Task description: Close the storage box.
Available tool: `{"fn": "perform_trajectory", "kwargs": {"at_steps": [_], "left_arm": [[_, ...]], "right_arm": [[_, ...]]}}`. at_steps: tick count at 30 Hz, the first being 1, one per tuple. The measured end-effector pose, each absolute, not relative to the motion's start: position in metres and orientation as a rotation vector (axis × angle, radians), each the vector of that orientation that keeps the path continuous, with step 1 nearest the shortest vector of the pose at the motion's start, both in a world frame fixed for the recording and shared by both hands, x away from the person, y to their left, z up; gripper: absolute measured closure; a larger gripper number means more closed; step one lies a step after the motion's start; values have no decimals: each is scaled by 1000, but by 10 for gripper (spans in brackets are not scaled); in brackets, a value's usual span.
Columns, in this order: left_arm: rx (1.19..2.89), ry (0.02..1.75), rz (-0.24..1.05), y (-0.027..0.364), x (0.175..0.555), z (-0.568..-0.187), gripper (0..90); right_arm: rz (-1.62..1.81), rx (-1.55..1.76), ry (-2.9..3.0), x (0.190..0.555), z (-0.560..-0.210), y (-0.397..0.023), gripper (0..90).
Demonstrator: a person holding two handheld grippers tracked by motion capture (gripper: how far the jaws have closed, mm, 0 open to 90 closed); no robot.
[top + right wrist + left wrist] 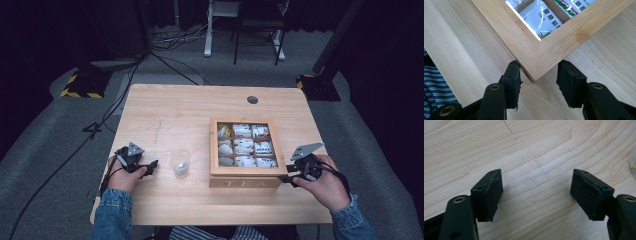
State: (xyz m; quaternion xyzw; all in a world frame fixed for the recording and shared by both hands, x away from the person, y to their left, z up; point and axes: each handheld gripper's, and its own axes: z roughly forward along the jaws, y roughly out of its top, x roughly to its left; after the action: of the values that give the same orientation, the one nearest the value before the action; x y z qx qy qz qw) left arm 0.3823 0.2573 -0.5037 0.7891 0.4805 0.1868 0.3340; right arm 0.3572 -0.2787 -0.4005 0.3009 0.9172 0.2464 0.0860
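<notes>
scene: a wooden table (165, 115) is seen from above, with the tea box (247, 151) right of frame centre and a clear plastic cup (180, 162) just left of it, apart from the box.
tea box: a light wood box with a glazed lid is shown, lettered TEA on the near face; nine compartments of tea sachets (243, 131) are visible through the window. The lid looks closed.
right gripper (292, 178): it is placed at the box's near right corner, lower right of the high view. In the right gripper view the corner of the tea box (541, 47) is seen pointing into the gap between the jaws.
right gripper state: the jaws are held part open, straddling the corner. The left-hand pad (514, 80) sits at the lid seam, touching or nearly so; the other pad stands clear of the wood. No clamping is shown, so nothing is held.
likely reason: the placement at the seam is judged to be a set-up for catching the lid edge and lifting it.
left gripper (150, 167): it is rested low on the table at lower left, pointed towards the cup but short of it.
left gripper state: the jaws are spread wide over bare wood in the left gripper view, with nothing between the pads (494, 192).
cup: it appears empty, and is probably kept near as the destination for a sachet.
risk: a box pushed at one corner may slide or turn, as it is not braced.
</notes>
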Motion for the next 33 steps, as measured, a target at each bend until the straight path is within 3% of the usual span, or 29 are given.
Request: {"fn": "perform_trajectory", "kwargs": {"at_steps": [18,33], "left_arm": [[2062,1255,486,257,383,-504,263],[2061,1254,484,257,383,-504,261]], "right_arm": [[711,914,2781,361,-409,-279,523],[829,930,2702,360,-397,-287,361]]}}
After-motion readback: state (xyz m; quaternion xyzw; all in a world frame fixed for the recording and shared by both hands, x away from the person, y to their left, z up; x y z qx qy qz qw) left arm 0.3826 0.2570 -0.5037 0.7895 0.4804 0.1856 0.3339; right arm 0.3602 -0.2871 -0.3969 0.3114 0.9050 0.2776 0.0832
